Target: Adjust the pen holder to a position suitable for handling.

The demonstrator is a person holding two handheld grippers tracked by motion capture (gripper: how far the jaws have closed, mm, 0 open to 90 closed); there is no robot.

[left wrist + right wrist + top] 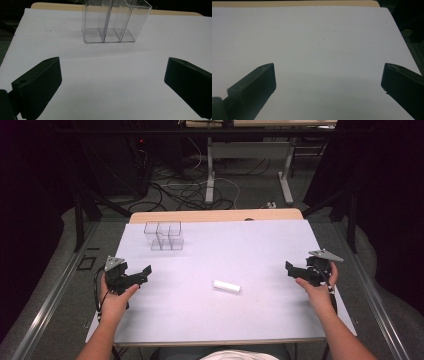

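The high view is looking down from above the counter [220, 315]; both gripper views are skimming it low, facing its far edge.

A white rectangular tabletop sheet [260, 245] fills the middle of the high view, lying on a light wooden board [215, 215] whose edge shows as a thin strip along the sheet's far side. Beyond it, in the upper centre, a grey carpeted floor [250, 190] carries a tangle of black and white cables [185, 190] around the grey metal legs of a second desk [210, 175]. Dark curtains [380, 175] close off the upper right and the upper left. Grey metal rails [50, 305] run diagonally along the lower left and lower right. The light is dim and even.
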